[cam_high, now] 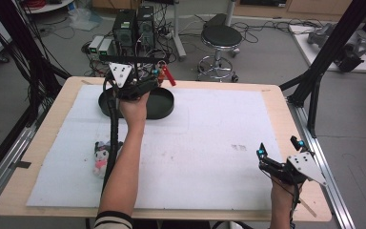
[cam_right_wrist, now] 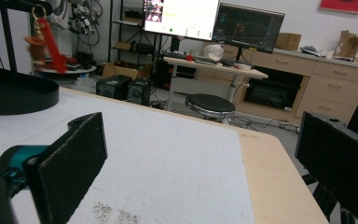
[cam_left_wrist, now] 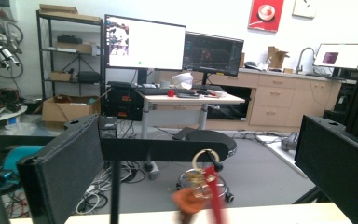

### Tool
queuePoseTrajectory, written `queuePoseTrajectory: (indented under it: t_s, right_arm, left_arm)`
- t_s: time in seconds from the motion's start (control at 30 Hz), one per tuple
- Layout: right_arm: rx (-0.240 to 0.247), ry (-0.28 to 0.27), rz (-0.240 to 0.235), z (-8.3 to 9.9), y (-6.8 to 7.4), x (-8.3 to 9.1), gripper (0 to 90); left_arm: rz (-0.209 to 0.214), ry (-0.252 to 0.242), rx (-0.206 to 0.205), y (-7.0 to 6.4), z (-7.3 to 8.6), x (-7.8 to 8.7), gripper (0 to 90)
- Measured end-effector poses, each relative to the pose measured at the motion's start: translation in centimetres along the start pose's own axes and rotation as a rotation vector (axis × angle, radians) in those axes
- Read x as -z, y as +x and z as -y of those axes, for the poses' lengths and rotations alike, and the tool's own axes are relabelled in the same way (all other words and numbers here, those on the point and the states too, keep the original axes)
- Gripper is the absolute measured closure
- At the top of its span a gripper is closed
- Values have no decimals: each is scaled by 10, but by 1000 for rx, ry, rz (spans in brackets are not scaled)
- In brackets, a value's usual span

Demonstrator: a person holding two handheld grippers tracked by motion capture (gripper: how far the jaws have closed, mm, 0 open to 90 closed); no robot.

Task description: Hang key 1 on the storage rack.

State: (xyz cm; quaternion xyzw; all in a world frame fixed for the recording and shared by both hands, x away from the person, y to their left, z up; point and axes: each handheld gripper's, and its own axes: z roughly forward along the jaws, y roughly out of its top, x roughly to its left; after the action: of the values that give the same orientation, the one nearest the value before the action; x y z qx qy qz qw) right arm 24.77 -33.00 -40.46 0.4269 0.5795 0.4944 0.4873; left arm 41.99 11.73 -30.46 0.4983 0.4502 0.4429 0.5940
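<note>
A keychain (cam_high: 168, 76) with a red strap and a gold ring hangs from the horizontal bar (cam_left_wrist: 163, 150) of a black stand. The stand's round base (cam_high: 164, 109) sits at the table's far left. My left gripper (cam_high: 155, 78) is raised just in front of the bar and open. In the left gripper view (cam_left_wrist: 198, 140) its jaws stand wide apart, with the keychain (cam_left_wrist: 213, 191) hanging beyond them, untouched. My right gripper (cam_high: 279, 148) hovers open and empty over the near right of the table. The right gripper view (cam_right_wrist: 200, 130) shows the keychain (cam_right_wrist: 46, 39) far off at upper left.
A small plush toy (cam_high: 101, 155) lies on the white mat (cam_high: 209, 143) at the near left, beside my left forearm. Beyond the table's far edge stand a stool (cam_high: 220, 38) and computer boxes (cam_high: 133, 28). Black frame posts (cam_high: 324, 57) rise at the right.
</note>
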Motion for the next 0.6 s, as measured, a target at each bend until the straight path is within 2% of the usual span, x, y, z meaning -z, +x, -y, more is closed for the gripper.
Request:
queuePoseTrajectory:
  t_s: [0.1, 0.6]
  right_arm:
    - [-2, -2, -2, -1, 1, 0, 13]
    - [0, -4, -11, -2, 3, 0, 13]
  left_arm:
    - [-5, 0, -13, 4, -1, 8, 17]
    - [-7, 12, -18, 25, -7, 49, 17]
